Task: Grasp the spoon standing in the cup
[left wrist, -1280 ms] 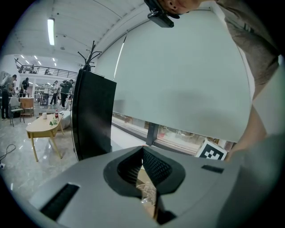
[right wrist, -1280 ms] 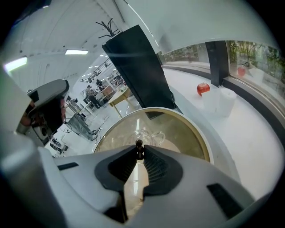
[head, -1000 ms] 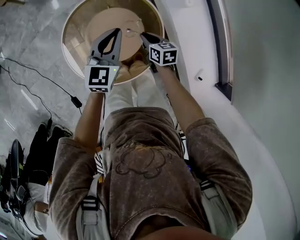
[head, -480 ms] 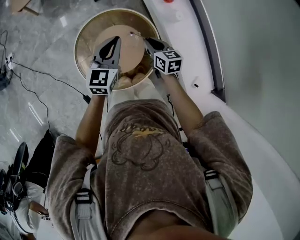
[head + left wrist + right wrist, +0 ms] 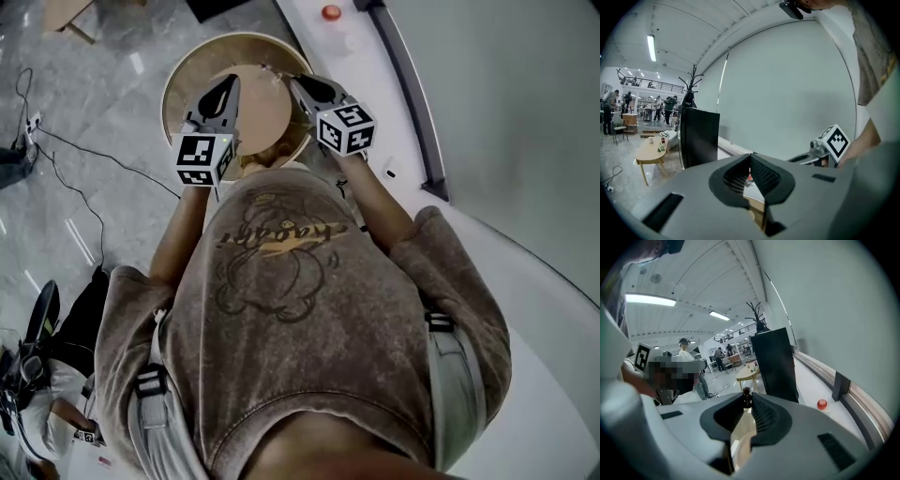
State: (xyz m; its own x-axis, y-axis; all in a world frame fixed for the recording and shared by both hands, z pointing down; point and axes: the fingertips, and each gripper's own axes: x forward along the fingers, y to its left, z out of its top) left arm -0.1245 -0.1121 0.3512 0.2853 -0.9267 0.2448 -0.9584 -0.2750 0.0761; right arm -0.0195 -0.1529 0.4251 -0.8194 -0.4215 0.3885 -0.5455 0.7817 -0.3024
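One person (image 5: 300,309) holds two tools: the left hand-held gripper (image 5: 228,84) and the right hand-held gripper (image 5: 298,84). There are two marker cubes, a left cube (image 5: 200,157) and a right cube (image 5: 346,128). Below them stands one round counter (image 5: 183,75). One red ball (image 5: 331,12) lies on one white ledge (image 5: 394,84). The gripper views show one black panel (image 5: 698,136), one coat rack (image 5: 691,86), one low table (image 5: 649,152) and two ceiling lamps (image 5: 649,299). The far people are too small to count.
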